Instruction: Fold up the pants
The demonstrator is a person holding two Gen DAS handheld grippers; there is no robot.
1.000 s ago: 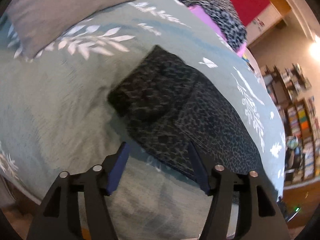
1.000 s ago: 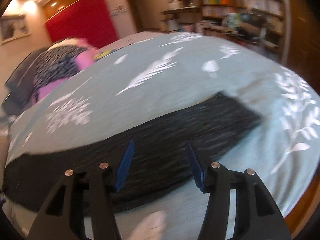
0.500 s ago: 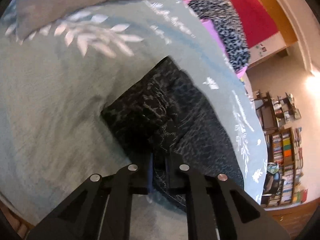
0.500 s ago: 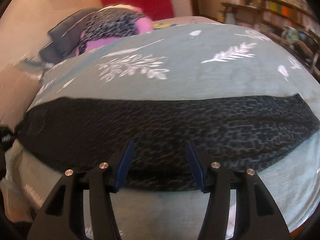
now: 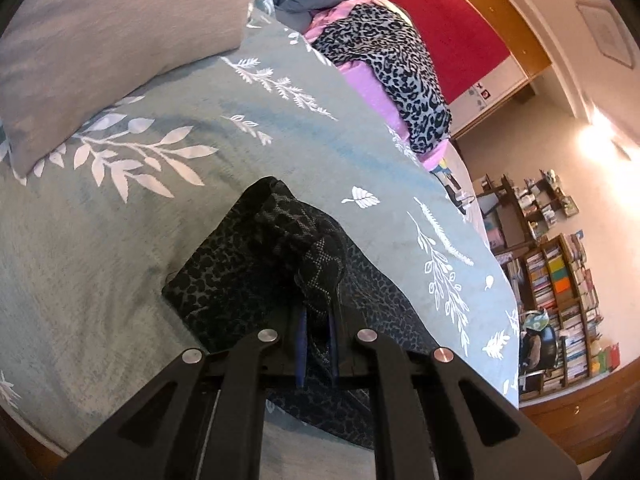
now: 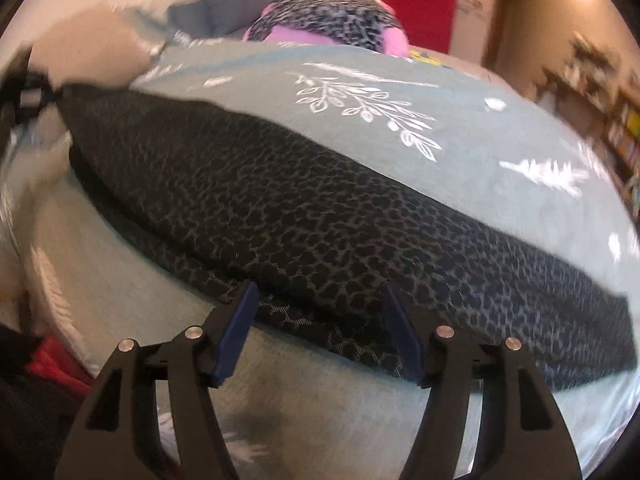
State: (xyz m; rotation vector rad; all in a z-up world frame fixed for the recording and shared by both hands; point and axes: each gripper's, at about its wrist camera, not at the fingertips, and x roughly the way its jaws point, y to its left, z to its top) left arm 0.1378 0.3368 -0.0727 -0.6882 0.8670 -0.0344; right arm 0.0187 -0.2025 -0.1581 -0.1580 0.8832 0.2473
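Dark leopard-print pants lie in a long band across a teal bedspread with white leaf prints. In the left wrist view my left gripper is shut on the waist end of the pants and lifts a fold of the cloth off the bed. In the right wrist view my right gripper is open, its blue pads at the near edge of the pants, around the cloth.
A grey pillow lies at the head of the bed. A pile of pink and leopard-print clothes sits at the far side. Bookshelves stand beyond the bed's foot. A red wall panel is behind.
My left gripper went from open to shut on the pants' waist end and raised it. My right gripper swung left along the pants and closer to them, staying open.
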